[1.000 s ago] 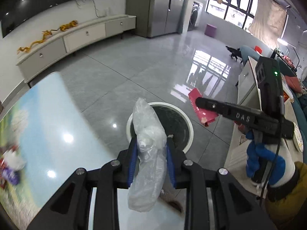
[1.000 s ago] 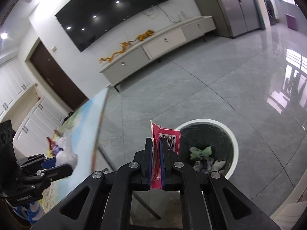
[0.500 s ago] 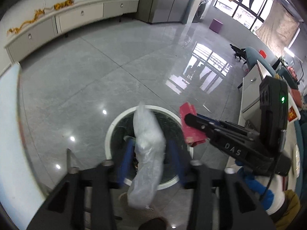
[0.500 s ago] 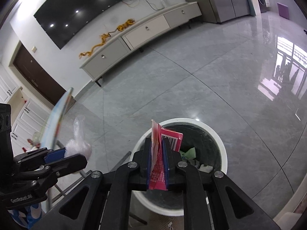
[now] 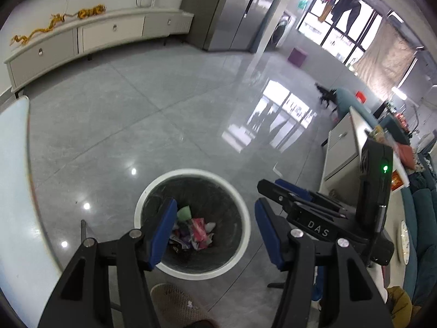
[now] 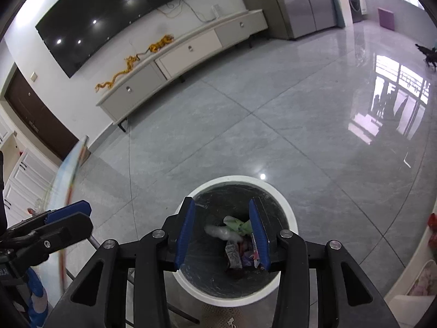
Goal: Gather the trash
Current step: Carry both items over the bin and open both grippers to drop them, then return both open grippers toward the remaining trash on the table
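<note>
While both tongs hang over the bin [image 5: 240, 213], I log: left tongs [image 5: 213, 233] released, empty; right tongs [image 6: 222, 229] released, empty. Trash: clear plastic bag [image 6: 222, 232] and red wrapper [image 5: 199, 228] lying inside the bin among other scraps. Step, as I judge it: drop-off done; next calls for turning to the bench [image 5: 13, 177] for more. Surroundings: glossy grey tile floor [image 6: 273, 136], long white cabinet [image 6: 188, 52], wall screen [image 6: 109, 13].
</note>
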Demonstrator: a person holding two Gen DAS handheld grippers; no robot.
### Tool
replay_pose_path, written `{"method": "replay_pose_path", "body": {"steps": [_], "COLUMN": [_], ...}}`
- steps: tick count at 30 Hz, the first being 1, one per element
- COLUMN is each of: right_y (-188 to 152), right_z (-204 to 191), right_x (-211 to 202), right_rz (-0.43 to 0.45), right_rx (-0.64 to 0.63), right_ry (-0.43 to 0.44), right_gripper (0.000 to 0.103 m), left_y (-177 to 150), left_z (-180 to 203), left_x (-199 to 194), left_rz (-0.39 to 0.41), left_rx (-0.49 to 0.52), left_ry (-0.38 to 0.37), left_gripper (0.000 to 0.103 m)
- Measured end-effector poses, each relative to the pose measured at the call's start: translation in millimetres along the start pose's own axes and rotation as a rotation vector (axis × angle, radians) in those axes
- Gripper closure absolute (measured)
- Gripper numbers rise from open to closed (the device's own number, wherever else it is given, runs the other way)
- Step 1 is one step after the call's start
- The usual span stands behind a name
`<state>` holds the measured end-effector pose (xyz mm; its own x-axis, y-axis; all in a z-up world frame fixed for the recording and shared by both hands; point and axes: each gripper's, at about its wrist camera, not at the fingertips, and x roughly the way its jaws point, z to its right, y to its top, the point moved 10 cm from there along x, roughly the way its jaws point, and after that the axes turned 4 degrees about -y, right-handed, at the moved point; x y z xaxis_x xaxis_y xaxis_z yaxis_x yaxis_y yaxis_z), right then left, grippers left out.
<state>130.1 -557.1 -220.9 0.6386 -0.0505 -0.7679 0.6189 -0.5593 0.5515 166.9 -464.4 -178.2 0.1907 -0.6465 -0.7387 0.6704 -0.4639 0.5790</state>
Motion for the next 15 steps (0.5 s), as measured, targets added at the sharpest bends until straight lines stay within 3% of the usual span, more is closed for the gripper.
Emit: {"method": "replay_pose_path", "body": {"steps": [5,15], "right_y": [4.6,2.2], "right_z": [-13.7,-94.6], "right_x": [-46.1,-150.2], "right_rz": [0.067,0.203], "right_rx": [-0.013,-0.157], "right_ry": [0.014,0.11], "right_gripper": [0.059,0.057], "left_y": [5.4,-28.5], "left_z": [20.2,29.7], "left_x": [-55.4,-166.4], "left_rz": [0.11,0.193], "left_rx": [0.055,0.13], "left_ry": [0.004,0.114], "left_gripper": [0.045,0.045]}}
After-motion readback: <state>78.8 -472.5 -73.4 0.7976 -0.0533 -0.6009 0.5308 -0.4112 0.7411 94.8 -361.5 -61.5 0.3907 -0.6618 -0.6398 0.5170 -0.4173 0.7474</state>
